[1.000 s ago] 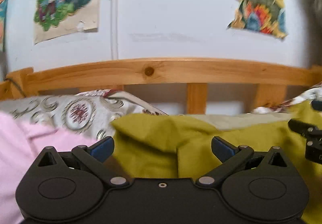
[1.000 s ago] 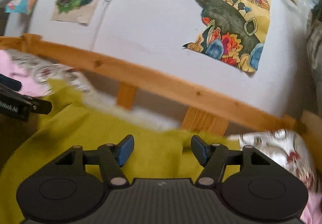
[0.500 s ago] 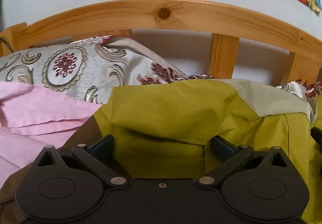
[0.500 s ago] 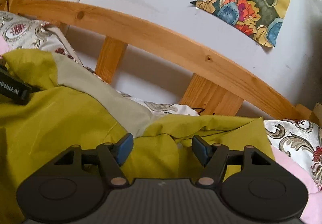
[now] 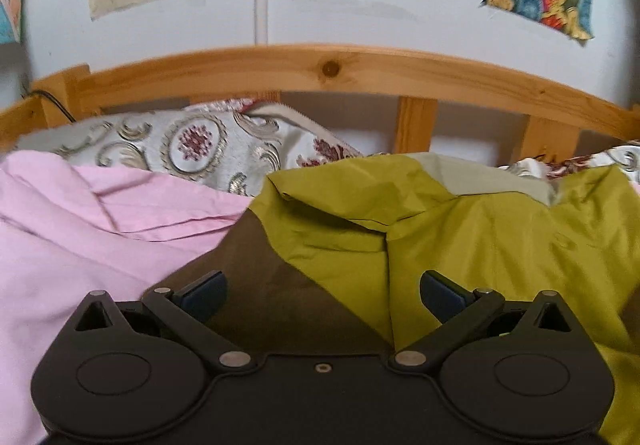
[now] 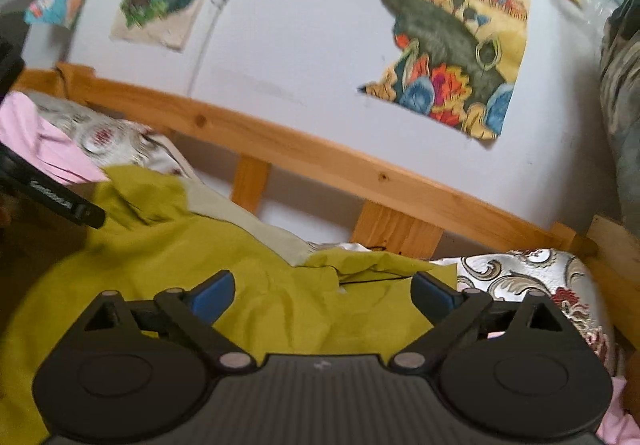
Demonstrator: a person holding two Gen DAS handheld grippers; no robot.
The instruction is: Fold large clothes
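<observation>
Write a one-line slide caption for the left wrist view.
Open left gripper poised over an olive-green garment on a bed, pink sheet alongside.

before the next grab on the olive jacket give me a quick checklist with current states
1. Left gripper open and empty: ok, jaws spread, nothing between them.
2. Right gripper open and empty: ok, jaws spread wide.
3. Olive-green jacket lying flat: not ok, it is creased, with a flap turned over at the far edge and pale lining showing.
4. Jacket under both grippers: ok, fabric lies below each pair of fingers.
5. Pink sheet free of the jacket: cannot tell, they meet along the jacket's left edge.
6. Full outline of the jacket visible: not ok, the near part is hidden behind the grippers.
</observation>
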